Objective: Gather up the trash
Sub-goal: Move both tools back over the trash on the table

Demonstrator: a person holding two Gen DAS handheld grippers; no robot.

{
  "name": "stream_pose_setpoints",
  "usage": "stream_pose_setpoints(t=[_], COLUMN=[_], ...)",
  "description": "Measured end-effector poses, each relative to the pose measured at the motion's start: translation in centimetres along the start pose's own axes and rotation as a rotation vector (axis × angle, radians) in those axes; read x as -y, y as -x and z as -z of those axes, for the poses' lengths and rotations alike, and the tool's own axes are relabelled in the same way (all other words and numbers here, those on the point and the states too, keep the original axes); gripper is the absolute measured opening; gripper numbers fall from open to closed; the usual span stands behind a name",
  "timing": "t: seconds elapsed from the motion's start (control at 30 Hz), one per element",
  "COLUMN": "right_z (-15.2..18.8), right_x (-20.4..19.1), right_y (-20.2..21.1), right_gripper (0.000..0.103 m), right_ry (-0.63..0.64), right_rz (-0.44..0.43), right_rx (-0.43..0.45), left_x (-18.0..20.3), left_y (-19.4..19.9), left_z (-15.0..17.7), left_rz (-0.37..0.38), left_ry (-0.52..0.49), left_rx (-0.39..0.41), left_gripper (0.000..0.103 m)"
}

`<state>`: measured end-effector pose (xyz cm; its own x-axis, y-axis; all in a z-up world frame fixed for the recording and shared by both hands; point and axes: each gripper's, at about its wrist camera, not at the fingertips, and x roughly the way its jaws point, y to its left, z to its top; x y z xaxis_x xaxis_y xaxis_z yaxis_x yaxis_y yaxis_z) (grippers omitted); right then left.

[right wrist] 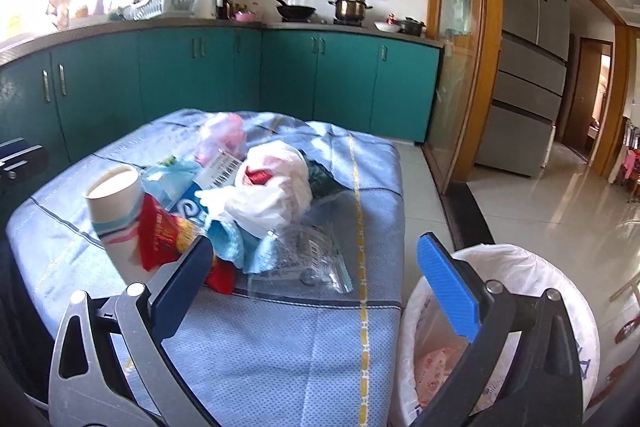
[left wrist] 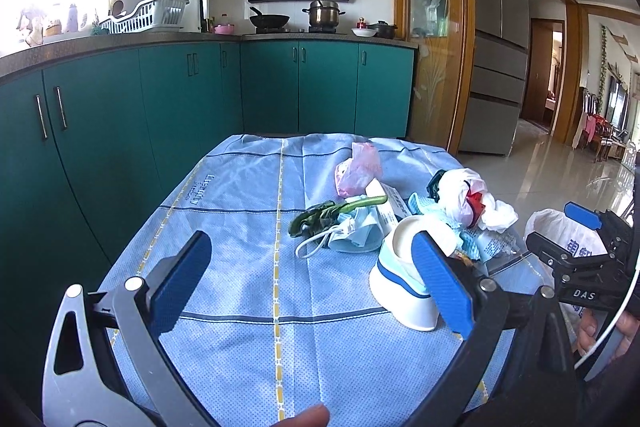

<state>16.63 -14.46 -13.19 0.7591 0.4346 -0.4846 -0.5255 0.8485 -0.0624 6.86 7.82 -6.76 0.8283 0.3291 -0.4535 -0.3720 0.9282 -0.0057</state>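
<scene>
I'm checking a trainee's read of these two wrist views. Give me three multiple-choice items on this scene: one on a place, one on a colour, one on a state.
1. Where is the bin lined with a white bag?
A. on the table
B. on the floor by the table's right edge
C. on the counter

2. What colour are the kitchen cabinets?
A. teal green
B. white
C. red

3. How is the right gripper?
A. shut on the paper cup
B. shut on a wrapper
C. open, holding nothing

Answers: 1 B, the bin stands beside the blue tablecloth, below its edge. 2 A, every door is teal. 3 C, its jaws are wide apart and the paper cup stands free to their left.
</scene>
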Motion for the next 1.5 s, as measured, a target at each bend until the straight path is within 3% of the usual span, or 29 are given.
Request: stream_pose_setpoints(t=[0.13,0.33,0.73,1.5], right_z=[0.2,0.2,0.4,0.5], right_x=[-0.2,-0.8,-0.7,-0.4], right_y=[-0.6,-0.8,-1.2,-1.5], right_gripper=[0.098,0.08,0.08,0.08], right_ry=[0.02,0.047,0.046,0.04], right_rz=[0.021,0.007,0.024,0.022], right_rx=[-0.023,-0.026,-0.039,-0.051], left_x=[-0.1,-0.2,0.7,1.2], left_y=[-0.1,-0.1,0.3,0.2], left_z=[0.1,0.1,0.5,0.7], left_rz=[-0.011,-0.011,0.054,0.089], left_ry=[-0.001,0.002,-0.016,-0.019], left_rx=[-0.001,-0.003,-0.023,-0.052], left_gripper=[0.1,0.1,0.1,0.1])
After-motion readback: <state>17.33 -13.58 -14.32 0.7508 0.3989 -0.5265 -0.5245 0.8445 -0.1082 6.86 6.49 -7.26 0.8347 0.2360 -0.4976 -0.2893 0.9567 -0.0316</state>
